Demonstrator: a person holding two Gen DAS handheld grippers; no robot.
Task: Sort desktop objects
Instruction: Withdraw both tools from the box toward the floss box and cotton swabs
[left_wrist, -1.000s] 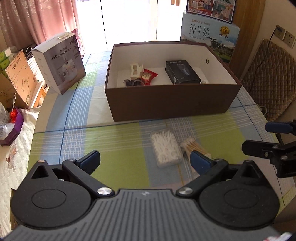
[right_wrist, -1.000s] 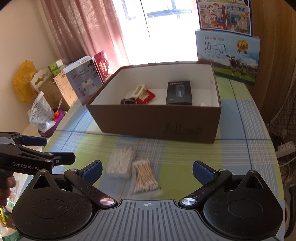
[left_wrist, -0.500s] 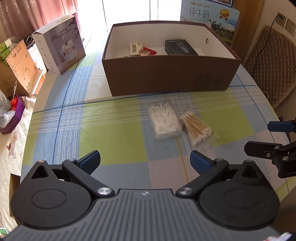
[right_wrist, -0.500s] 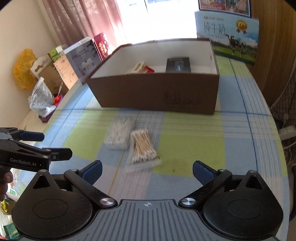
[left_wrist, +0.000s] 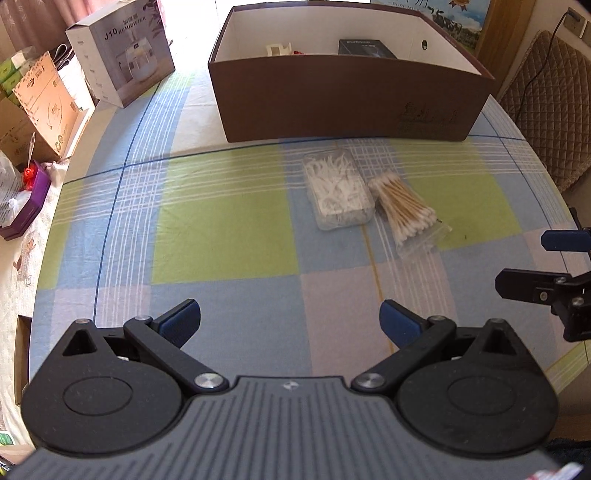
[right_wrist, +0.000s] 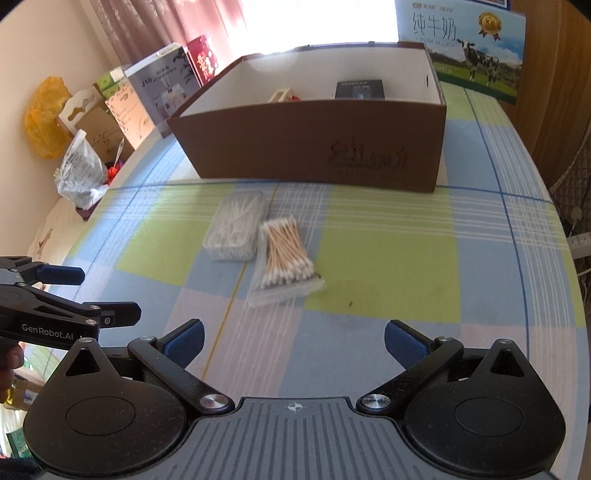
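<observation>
On the checked cloth, just before the brown box (left_wrist: 347, 96): clear floss-pick case (left_wrist: 338, 190) touching bagged cotton swabs (left_wrist: 404, 210). Behind them, well apart, left gripper (left_wrist: 290, 319) and right gripper (right_wrist: 293, 338), both spread wide, holding nothing. Likely trouble: slippery bag sliding from the pinch, or neighbouring case nudged.

Humidifier box (left_wrist: 122, 55) far left, milk carton (right_wrist: 476, 48) behind, quilted chair (left_wrist: 546, 110) right of checked tablecloth (left_wrist: 221, 229).

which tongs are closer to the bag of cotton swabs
Right, narrowly. The right tongs face the swab bag almost head-on; the left tongs sit back and to its left.
</observation>
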